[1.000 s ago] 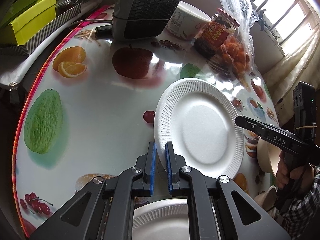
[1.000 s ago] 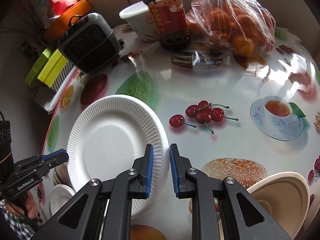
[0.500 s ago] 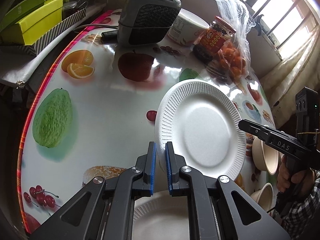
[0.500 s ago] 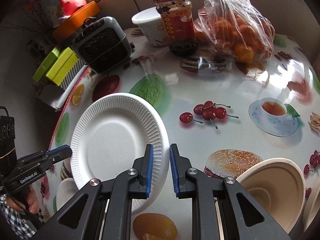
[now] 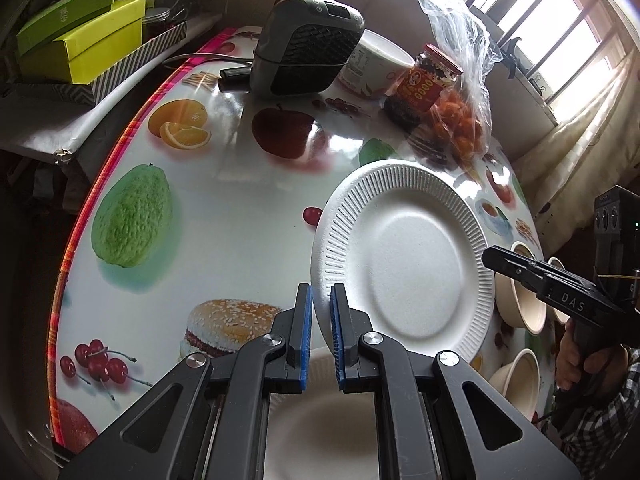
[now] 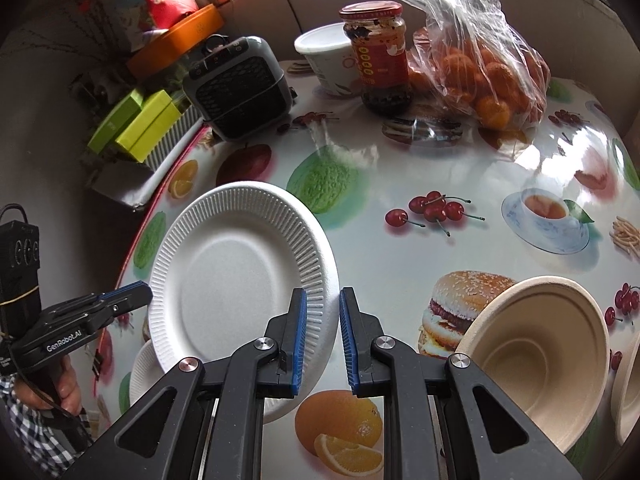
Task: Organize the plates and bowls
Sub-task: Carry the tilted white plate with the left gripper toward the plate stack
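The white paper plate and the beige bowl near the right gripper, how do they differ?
The white paper plate is flat and shallow with a ribbed rim; the beige bowl is deep and smooth. The plate is white, the bowl tan. The left gripper pinches the plate's rim and holds it tilted above the table; no gripper holds the bowl. Both look disposable and empty.

White ribbed paper plate [image 5: 404,256] tilted above table, second plate [image 5: 320,420] beneath, beige bowls [image 6: 544,356] rightward.
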A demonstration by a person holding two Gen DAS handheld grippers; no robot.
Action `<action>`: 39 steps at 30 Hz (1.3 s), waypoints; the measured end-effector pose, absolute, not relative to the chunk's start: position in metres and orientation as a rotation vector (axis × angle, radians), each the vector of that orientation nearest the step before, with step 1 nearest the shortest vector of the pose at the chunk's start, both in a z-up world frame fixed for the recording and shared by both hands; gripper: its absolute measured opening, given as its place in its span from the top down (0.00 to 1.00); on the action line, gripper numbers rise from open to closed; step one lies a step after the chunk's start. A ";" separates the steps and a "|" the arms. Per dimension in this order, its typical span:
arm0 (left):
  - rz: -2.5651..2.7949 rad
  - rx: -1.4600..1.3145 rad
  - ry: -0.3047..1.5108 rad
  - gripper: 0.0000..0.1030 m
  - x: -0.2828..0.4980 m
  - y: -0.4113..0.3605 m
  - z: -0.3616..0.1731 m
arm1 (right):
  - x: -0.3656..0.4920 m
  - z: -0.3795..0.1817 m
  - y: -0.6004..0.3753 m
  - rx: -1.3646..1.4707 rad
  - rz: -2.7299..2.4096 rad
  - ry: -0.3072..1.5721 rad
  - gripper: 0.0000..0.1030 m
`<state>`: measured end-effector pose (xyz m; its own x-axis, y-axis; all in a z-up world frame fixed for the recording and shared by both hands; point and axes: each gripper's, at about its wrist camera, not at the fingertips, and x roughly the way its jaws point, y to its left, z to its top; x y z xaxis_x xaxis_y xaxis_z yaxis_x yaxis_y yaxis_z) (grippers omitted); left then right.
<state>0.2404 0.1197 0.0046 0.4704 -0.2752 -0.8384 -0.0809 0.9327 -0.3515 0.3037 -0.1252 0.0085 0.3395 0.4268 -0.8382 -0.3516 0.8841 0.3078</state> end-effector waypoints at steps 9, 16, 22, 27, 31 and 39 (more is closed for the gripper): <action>-0.109 -0.378 1.069 0.91 0.219 0.130 0.008 | 0.281 0.013 -0.118 0.065 0.532 1.105 0.84; -0.102 -0.375 1.059 0.91 0.204 0.136 0.011 | 0.266 0.014 -0.113 0.072 0.549 1.102 0.84; -0.096 -0.366 1.070 0.91 0.191 0.138 0.007 | 0.252 0.014 -0.107 0.064 0.561 1.105 0.84; -0.089 -0.376 1.074 0.91 0.182 0.142 0.005 | 0.240 0.013 -0.104 0.058 0.571 1.111 0.84; -0.087 -0.374 1.074 0.91 0.174 0.143 0.005 | 0.233 0.012 -0.103 0.062 0.576 1.114 0.84; -0.079 -0.386 1.076 0.91 0.160 0.149 0.003 | 0.220 0.009 -0.099 0.065 0.592 1.123 0.84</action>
<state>0.1602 0.1490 0.0025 0.4790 -0.2490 -0.8418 -0.1228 0.9305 -0.3451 0.2201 -0.0989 0.0091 0.2970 0.4764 -0.8276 -0.4130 0.8455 0.3385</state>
